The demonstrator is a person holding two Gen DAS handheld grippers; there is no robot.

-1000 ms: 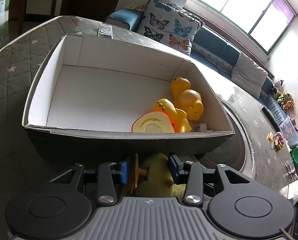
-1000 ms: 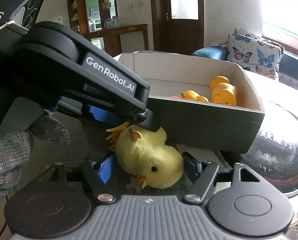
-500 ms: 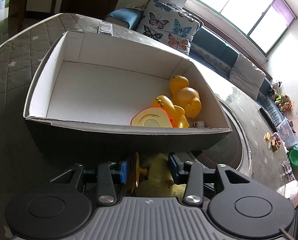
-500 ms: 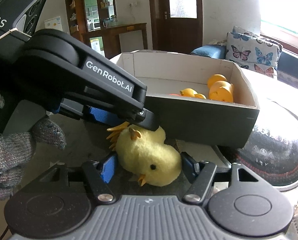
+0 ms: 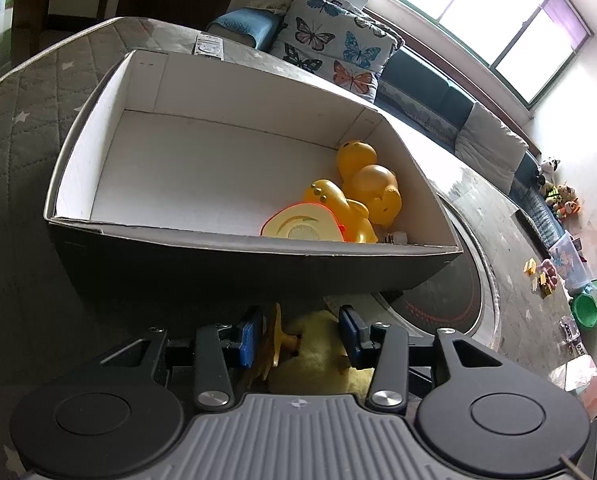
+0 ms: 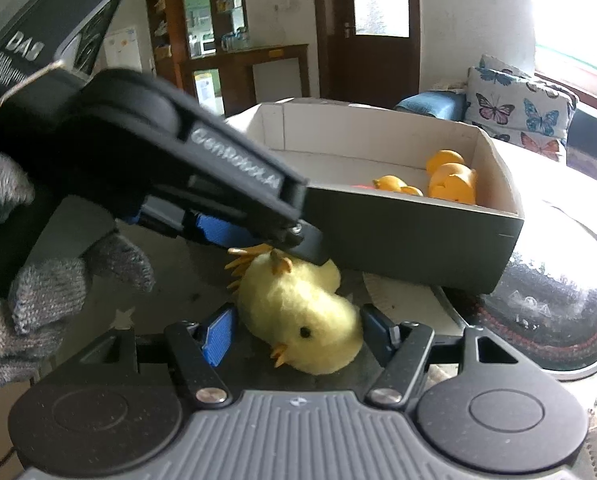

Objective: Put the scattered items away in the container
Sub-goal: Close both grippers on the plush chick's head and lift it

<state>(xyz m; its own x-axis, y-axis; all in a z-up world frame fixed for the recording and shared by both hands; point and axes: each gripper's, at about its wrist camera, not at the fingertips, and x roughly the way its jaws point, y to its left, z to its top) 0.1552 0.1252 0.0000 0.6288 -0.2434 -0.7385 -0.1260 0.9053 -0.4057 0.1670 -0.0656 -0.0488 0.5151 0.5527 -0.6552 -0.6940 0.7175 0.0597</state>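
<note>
A yellow plush chick (image 6: 298, 312) lies on the quilted table in front of the cardboard box (image 6: 418, 236). My right gripper (image 6: 298, 332) is shut on its head end, both blue pads against the plush. My left gripper (image 6: 258, 240) reaches in from the left over the chick's orange feet. Its jaws are opening, and in the left wrist view the chick's rear (image 5: 318, 344) sits loose between the pads of that gripper (image 5: 300, 332). The box (image 5: 218, 272) holds two yellow rubber ducks (image 5: 370, 192) and a round yellow-and-orange toy (image 5: 298, 228).
A gloved hand (image 6: 38, 300) holds the left gripper. A round black glass disc (image 6: 558, 308) lies right of the box, with a white sheet (image 6: 402, 296) under the box's corner. A remote (image 5: 208, 46) and a butterfly cushion (image 5: 334, 52) lie beyond the box.
The left jaws have widened a little around the chick's feet. The right pads have drawn in slightly onto the chick's head. The chick and the box stay where they were.
</note>
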